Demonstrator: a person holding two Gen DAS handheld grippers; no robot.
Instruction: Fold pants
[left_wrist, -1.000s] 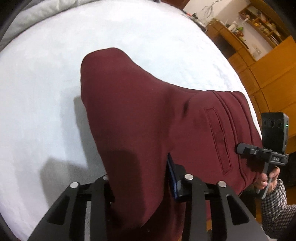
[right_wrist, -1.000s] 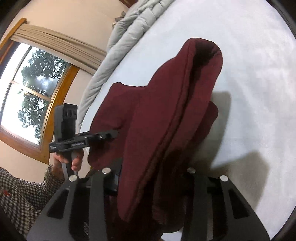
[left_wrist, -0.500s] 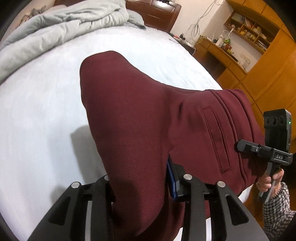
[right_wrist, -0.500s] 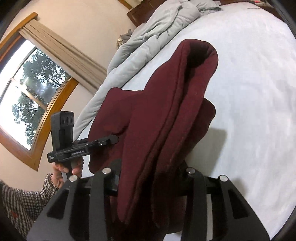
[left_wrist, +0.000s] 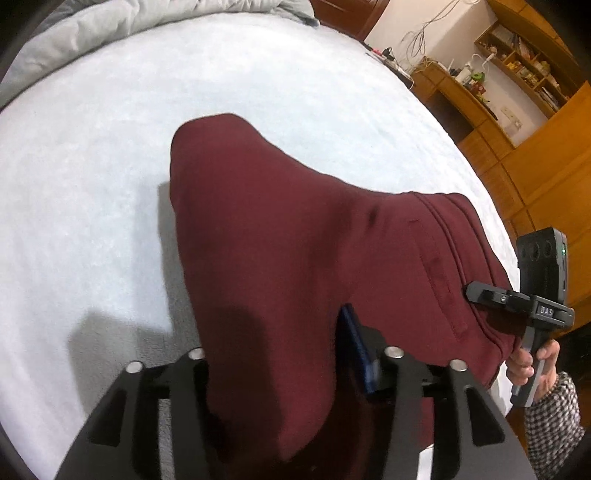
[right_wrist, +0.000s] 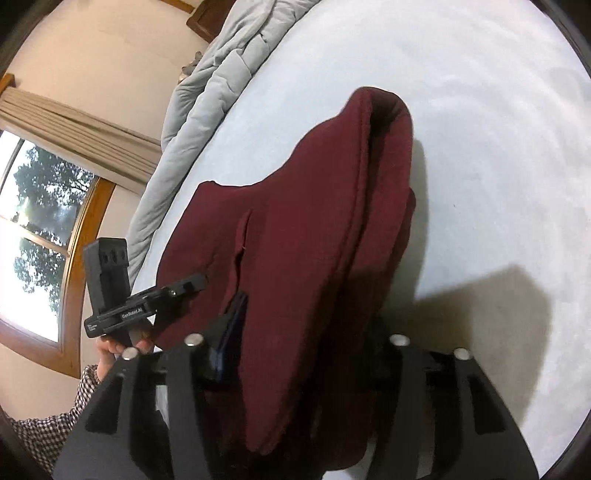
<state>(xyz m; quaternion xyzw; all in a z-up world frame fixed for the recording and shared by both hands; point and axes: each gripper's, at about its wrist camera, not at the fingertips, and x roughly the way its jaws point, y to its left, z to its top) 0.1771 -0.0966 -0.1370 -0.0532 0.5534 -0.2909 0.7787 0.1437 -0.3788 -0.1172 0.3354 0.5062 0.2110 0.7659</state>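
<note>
Left wrist view: the left tool (left_wrist: 280, 373) has maroon pants (left_wrist: 295, 240) draped between its fingers, jaws opening, the blue pad (left_wrist: 356, 347) on the right finger clear of the cloth. In the right wrist view the right tool (right_wrist: 303, 354) is likewise opening with a thick bundle of the pants between its fingers. Ahead of both tools the pants lie doubled over on the white bed (left_wrist: 110, 147), pocket seam up, the fold edge rounded and loose. Beyond lies a grey duvet (right_wrist: 207, 92). I judge one fold is being released; smoothing and perhaps another fold remain
</note>
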